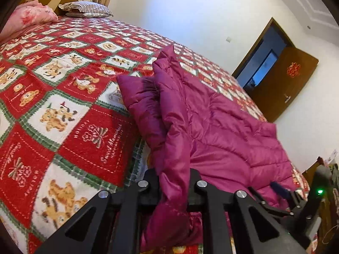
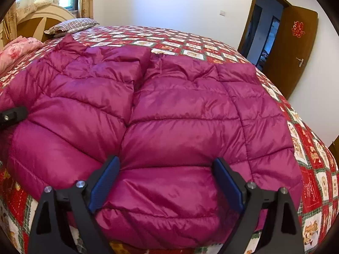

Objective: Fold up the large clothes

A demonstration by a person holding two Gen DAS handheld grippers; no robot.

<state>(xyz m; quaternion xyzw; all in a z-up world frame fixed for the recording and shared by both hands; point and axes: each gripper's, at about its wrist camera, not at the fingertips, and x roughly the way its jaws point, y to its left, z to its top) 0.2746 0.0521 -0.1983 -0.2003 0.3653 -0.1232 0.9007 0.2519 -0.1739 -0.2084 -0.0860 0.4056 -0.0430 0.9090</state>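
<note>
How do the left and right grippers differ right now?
The left gripper is shut on a fold of the jacket; the right gripper is open, holding nothing. The left has the fabric lifted at the jacket's edge; the right straddles the jacket's hem. Both are over the jacket on the bed.

Black gripper frames [image 2: 167,182]; silver screws; blue fingers [image 2: 106,182] (ribbed pads)

left hand-held gripper [image 1: 173,182] pads hidden by jacket [image 1: 211,127]
</note>
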